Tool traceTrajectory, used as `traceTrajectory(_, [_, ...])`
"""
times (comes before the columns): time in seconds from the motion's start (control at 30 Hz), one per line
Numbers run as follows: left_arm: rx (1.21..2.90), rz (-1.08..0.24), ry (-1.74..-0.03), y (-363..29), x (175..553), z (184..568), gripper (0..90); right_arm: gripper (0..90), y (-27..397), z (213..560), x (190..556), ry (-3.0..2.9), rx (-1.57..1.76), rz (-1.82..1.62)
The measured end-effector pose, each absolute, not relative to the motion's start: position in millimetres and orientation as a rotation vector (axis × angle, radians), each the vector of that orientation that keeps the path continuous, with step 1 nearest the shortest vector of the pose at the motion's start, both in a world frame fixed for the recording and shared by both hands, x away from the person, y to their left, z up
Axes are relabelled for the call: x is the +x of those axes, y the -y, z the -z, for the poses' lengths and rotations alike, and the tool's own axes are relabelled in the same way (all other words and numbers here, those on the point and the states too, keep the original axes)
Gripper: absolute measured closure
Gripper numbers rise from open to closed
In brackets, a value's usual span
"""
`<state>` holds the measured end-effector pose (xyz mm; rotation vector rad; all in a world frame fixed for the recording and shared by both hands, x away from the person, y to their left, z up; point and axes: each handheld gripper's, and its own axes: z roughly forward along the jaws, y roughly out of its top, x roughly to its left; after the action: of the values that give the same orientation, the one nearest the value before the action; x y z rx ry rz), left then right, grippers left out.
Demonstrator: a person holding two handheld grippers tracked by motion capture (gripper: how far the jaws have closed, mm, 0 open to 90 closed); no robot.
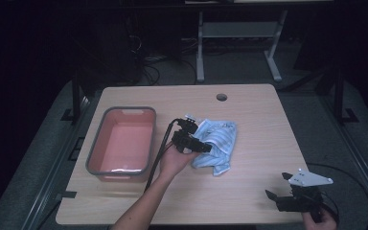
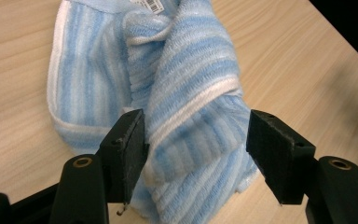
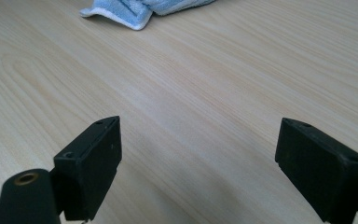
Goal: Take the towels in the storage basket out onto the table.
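A crumpled blue-and-white striped towel [image 1: 219, 140] lies on the wooden table [image 1: 249, 191], right of centre. My left gripper [image 1: 205, 145] reaches into its left edge from a hand at the table's middle. In the left gripper view a raised fold of the towel [image 2: 191, 79] fills the gap of the left gripper [image 2: 196, 140], and both pads rest against it. My right gripper [image 1: 279, 186] hovers low at the table's front right corner. The right gripper [image 3: 198, 154] holds its jaws wide apart over bare wood, with a corner of the towel [image 3: 121, 11] far ahead of it.
A grey-rimmed pink bin [image 1: 96, 148] stands at the table's left, close beside the left forearm. A round cable hole [image 1: 221, 97] sits near the far edge. Dark floor, cables and a desk frame lie beyond the table.
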<state>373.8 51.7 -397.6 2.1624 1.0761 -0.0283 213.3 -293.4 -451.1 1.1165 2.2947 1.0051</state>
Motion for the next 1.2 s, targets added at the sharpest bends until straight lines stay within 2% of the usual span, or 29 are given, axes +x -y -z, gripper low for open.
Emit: traceTrajectory(1.2, [2.124,0.029,-1.037,-95,334,405,36.0,13.9,292,453,215,-2.288,1.137,-0.989])
